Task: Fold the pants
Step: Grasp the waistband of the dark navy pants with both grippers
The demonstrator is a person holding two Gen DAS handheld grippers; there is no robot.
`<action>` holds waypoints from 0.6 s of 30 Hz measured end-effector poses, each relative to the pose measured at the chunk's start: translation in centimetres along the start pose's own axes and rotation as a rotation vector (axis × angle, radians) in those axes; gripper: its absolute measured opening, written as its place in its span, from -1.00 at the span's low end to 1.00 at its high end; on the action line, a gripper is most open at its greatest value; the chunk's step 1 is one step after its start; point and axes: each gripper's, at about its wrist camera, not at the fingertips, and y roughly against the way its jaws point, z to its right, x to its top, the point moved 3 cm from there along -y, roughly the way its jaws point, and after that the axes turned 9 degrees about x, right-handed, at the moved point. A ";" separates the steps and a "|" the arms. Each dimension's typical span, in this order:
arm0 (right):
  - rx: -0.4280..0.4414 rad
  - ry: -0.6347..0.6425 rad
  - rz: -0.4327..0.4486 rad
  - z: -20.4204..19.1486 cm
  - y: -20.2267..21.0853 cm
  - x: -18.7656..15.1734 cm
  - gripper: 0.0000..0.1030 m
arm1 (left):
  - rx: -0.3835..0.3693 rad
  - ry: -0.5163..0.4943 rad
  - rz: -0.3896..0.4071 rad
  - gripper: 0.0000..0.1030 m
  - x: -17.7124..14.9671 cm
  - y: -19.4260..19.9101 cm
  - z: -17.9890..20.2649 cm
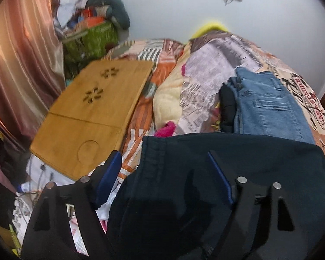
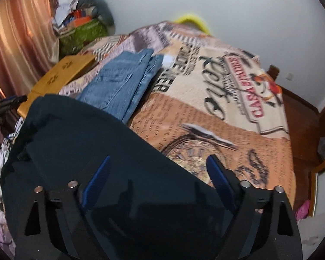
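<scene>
Dark navy pants lie spread on the bed, their waistband edge at the left in the left wrist view. They also fill the lower left of the right wrist view. My left gripper is open, its blue pads straddling the pants' left edge just above the cloth. My right gripper is open over the pants' right edge, holding nothing. Whether the fingers touch the cloth I cannot tell.
Folded blue jeans lie beyond the dark pants, also in the right wrist view. A wooden lap tray sits at the left. A printed bedspread covers the bed. A green basket and curtain stand at back left.
</scene>
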 end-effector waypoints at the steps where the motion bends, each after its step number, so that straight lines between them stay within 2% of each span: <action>1: 0.008 0.002 -0.011 0.0 -0.8 0.2 0.57 | 0.000 0.000 -0.013 0.51 0.2 -0.9 -0.2; 5: 0.036 0.012 -0.052 -0.2 -3.7 1.2 0.52 | -0.015 0.010 -0.090 0.30 0.1 -4.4 -0.8; 7: 0.068 0.008 -0.079 -0.3 -4.8 1.5 0.32 | -0.042 0.021 -0.123 0.21 0.0 -5.5 -0.8; 10: 0.134 -0.009 -0.130 -0.5 -6.6 1.9 0.15 | -0.081 0.030 -0.148 0.13 -0.3 -6.5 -0.8; 11: 0.148 -0.009 -0.145 -0.6 -7.2 1.9 0.08 | -0.091 0.031 -0.150 0.05 -0.3 -6.6 -0.7; 12: 0.157 -0.009 -0.160 -0.8 -7.7 1.9 -0.12 | -0.109 0.032 -0.157 -0.10 -0.4 -6.8 -0.6; 14: 0.166 -0.014 -0.169 -0.9 -8.3 1.8 -0.20 | -0.141 0.040 -0.175 -0.27 -0.5 -6.9 -0.4; 16: 0.174 -0.009 -0.153 -1.1 -8.1 1.8 -0.46 | -0.133 0.027 -0.163 -0.36 -0.5 -6.7 -0.2; 18: 0.165 -0.005 -0.137 -1.1 -7.7 1.7 -0.62 | -0.128 0.012 -0.144 -0.63 -0.4 -6.1 -0.1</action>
